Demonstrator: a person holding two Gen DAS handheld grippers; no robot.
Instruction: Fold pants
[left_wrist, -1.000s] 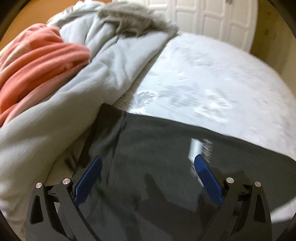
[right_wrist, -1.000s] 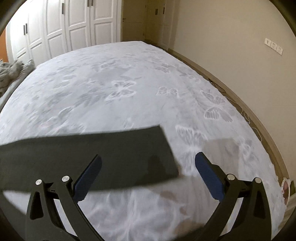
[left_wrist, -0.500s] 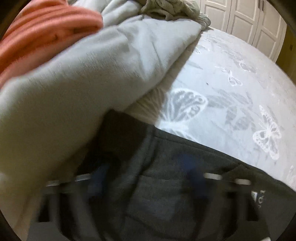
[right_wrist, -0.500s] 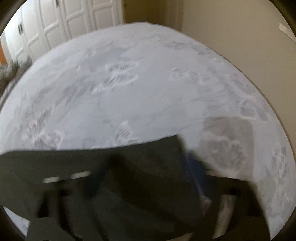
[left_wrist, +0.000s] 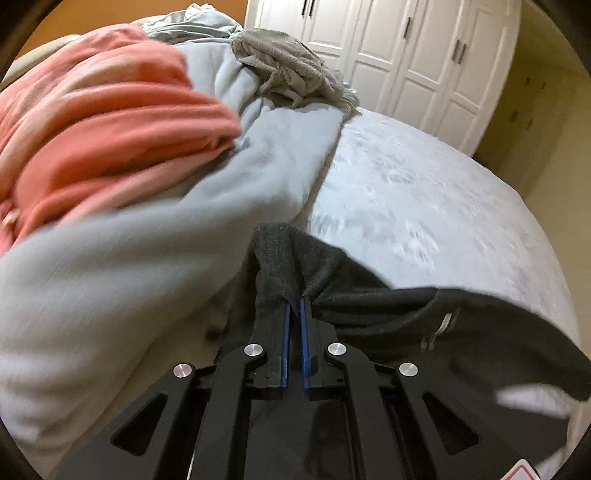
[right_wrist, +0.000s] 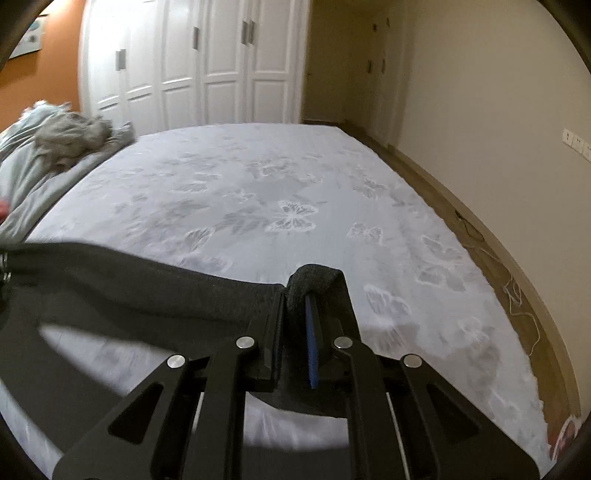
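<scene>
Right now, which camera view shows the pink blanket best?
The left wrist view shows it best: the pink blanket fills the upper left, lying on the grey blanket, beyond the left claw shut on the pants. The right wrist view shows only a tiny pink sliver at its left edge.

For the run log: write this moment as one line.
stage: pants gripped | left gripper: shut on pants | right gripper: shut on pants edge | pants: lifted off bed

left gripper (left_wrist: 294, 306) clamped, right gripper (right_wrist: 295, 299) clamped
</scene>
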